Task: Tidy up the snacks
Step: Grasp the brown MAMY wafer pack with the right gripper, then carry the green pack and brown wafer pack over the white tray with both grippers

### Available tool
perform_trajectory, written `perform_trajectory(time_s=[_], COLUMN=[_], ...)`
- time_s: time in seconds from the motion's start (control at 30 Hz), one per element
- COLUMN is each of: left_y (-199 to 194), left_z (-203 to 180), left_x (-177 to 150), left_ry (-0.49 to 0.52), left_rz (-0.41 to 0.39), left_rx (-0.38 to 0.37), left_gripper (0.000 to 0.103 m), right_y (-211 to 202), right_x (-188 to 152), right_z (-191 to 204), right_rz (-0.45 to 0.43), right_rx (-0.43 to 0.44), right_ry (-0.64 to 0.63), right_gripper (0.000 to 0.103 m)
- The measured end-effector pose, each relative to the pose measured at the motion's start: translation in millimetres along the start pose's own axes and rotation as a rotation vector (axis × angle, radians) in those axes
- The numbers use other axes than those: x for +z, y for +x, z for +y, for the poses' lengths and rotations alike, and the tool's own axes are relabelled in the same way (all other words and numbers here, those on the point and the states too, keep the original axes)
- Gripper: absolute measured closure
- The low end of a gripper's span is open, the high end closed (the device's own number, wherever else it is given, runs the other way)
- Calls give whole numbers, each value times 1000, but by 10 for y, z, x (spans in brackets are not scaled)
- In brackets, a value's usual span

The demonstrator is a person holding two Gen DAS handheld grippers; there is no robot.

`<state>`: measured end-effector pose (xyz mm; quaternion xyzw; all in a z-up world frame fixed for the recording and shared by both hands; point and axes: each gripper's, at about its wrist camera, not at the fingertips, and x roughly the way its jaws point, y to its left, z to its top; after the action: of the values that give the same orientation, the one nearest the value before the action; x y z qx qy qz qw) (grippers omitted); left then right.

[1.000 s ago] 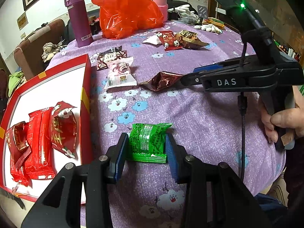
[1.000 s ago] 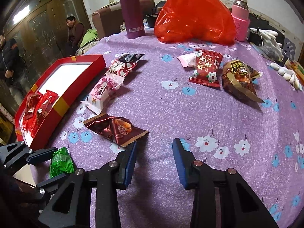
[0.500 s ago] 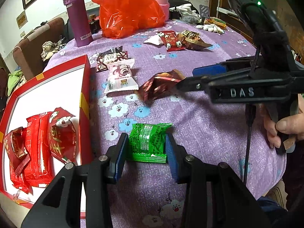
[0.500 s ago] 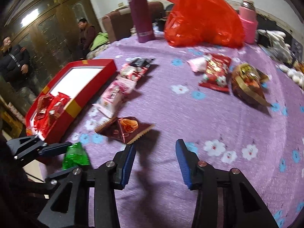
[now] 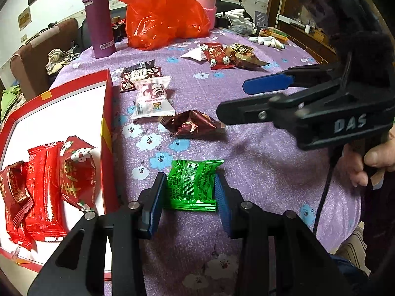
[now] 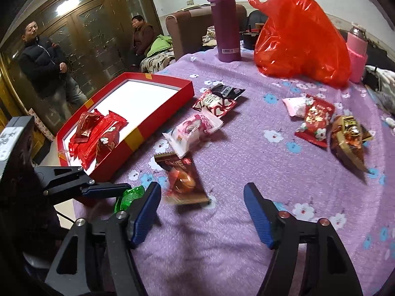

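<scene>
My left gripper (image 5: 190,197) is shut on a green snack packet (image 5: 192,185) just above the purple floral tablecloth, right of the red box (image 5: 106,103). The box holds several red snack packets (image 5: 49,187). My right gripper (image 6: 202,212) is open and empty, hovering just behind a brown snack packet (image 6: 184,182) that lies on the cloth; the packet also shows in the left wrist view (image 5: 192,124). The right gripper's fingers (image 5: 266,86) show in the left wrist view. The green packet also shows in the right wrist view (image 6: 128,194).
A pink-white packet (image 6: 195,129) and a dark packet (image 6: 217,100) lie beside the box. A red packet (image 6: 316,120), pale pink packet (image 6: 295,106) and gold-brown packet (image 6: 349,138) lie far right. A purple flask (image 6: 226,22), red plastic bag (image 6: 298,37) and pink bottle (image 6: 356,51) stand behind. Two people stand left.
My right gripper has lifted and drawn back from the brown packet, which now lies loose on the cloth, and its jaws have opened wider. My left gripper still holds the green packet in place.
</scene>
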<state>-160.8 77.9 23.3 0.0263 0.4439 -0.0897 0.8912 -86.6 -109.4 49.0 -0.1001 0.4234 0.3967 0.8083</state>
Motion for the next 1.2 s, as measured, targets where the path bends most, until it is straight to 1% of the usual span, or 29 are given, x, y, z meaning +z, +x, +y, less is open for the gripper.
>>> perform_trajectory(time_s=[0.07,0.13,0.3,0.43,0.5,0.53,0.6,0.67,0.7,0.77,0.87,1.03,1.2], left_y=[1,3,-25,-43,-43,-43,-43,-42,-41,-35,-25,-19,28], left_z=[-3,-9,-4,6,3,2,6,10,12,13,11,-83,-201], left_x=[-4,-5,-19,-17,-13,-12,-12,-8,-5,1,18,55,96], left_ry=[4,5,-2,-8,-7,-7,-9,-11,-12,-14,-12,9,30], left_rz=[-5,-7,-9,-12,-12,-13,-14,-13,-13,-12,-9,-11,-10], left_rx=[1,3,-11,-25,-22,-22,-24,-26,-26,-23,-22,-43,-51], left_gripper=[66,66,66,66,66,66,66,66,66,66,66,66,66], right_y=[-37,7,320,563,627,637,642,628,618,587,536,376,238], right_x=[25,50,115,156,160,163,164,153,147,128,87,-9,-96], right_z=[13,71,163,195,202,210,219,193,173,114,31,-309,-607], right_rz=[-11,-11,42,81,91,82,84,75,71,61,55,29,-6], right_rx=[25,6,5,-7,-20,-41,-54,-87,-92,-81,-120,-146,-111], right_ry=[7,-11,-32,-43,-49,-55,-63,-57,-51,-30,-18,73,178], right_gripper=[31,28,28,33,41,45,48,63,67,67,67,67,67])
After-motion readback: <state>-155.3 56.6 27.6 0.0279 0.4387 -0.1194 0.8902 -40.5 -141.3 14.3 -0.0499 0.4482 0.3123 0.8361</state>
